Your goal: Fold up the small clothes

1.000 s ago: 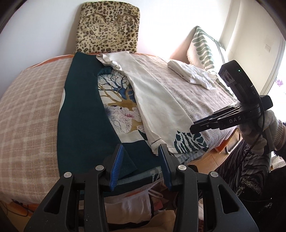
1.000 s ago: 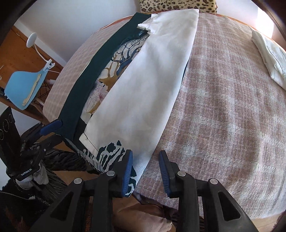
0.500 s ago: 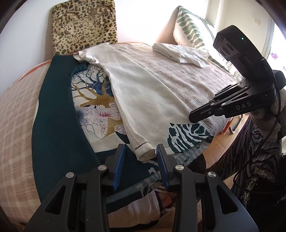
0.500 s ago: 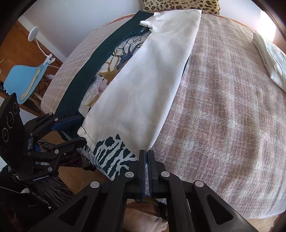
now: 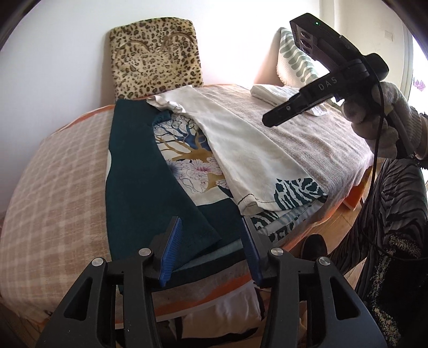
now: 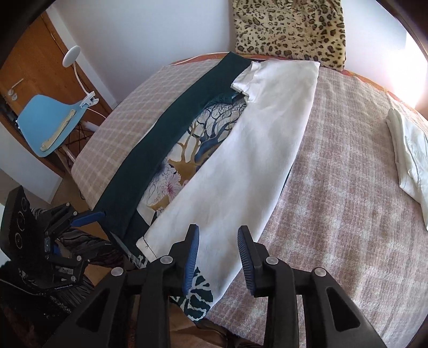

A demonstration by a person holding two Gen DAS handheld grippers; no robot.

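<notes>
Right gripper [image 6: 218,257] was pinched shut half a second ago and now its fingers are spread wide and empty, hanging over the near hem of the white folded-over flap, so I'd guess that fold just got dropped. Left gripper [image 5: 210,249] is wide open too, backed off a bit and sitting at the near edge of the bed [image 5: 53,166] over the dark green flap. The shirt [image 6: 240,166] lies lengthwise, near edge to the leopard pillow [image 6: 289,24].
</notes>
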